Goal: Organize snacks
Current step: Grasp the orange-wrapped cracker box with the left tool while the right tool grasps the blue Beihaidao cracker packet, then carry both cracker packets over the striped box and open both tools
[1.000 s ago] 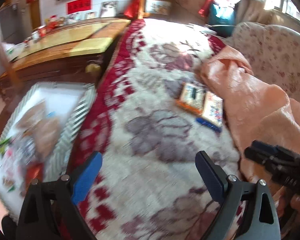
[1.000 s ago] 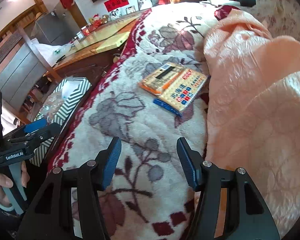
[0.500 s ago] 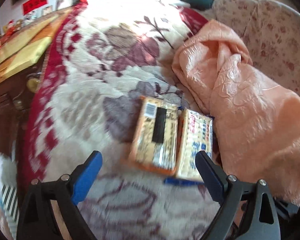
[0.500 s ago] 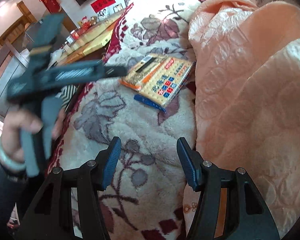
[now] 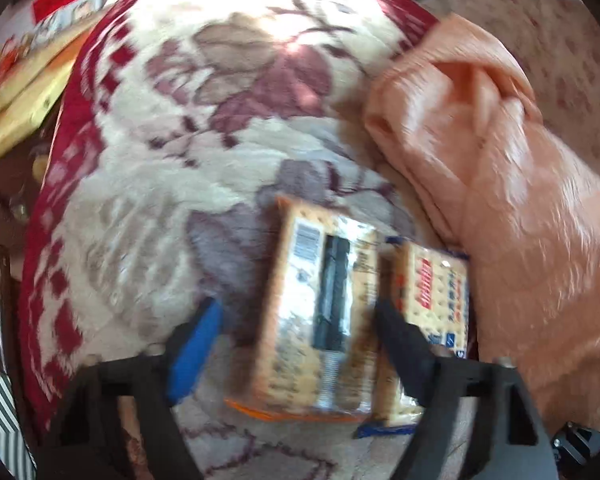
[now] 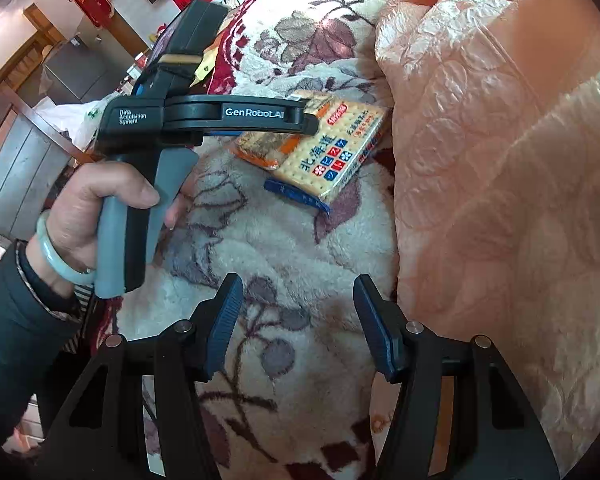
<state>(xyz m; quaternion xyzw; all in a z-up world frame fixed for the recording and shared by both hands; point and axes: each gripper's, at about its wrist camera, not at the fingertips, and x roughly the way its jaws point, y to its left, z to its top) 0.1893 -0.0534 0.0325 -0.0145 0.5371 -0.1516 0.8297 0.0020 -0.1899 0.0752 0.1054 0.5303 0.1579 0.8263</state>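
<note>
Left wrist view: a bed covered by a cream floral blanket [image 5: 172, 184] with a dark red border along its left edge was seen, with a peach quilt [image 5: 500, 184] bunched along the right side. Two cracker packs lay side by side near the quilt: an orange-edged pack [image 5: 320, 304] and a blue-edged pack [image 5: 436, 300] touching its right side. The left gripper [image 5: 296, 320] was straddling the orange-edged pack; its jaws had just been closing, the right finger wedged between the two packs, the blue pad on the left not visibly touching. The frame was motion-blurred.

Right wrist view: the same blanket [image 6: 300, 240] and quilt [image 6: 500, 160] were seen. The left gripper [image 6: 300, 114], held in a hand [image 6: 100, 196], was over the orange-edged pack [image 6: 260, 146]; the blue-edged pack [image 6: 336, 156] lay just beside it. The right gripper [image 6: 296, 320] was held partly open above bare blanket, nothing between its fingers.
</note>
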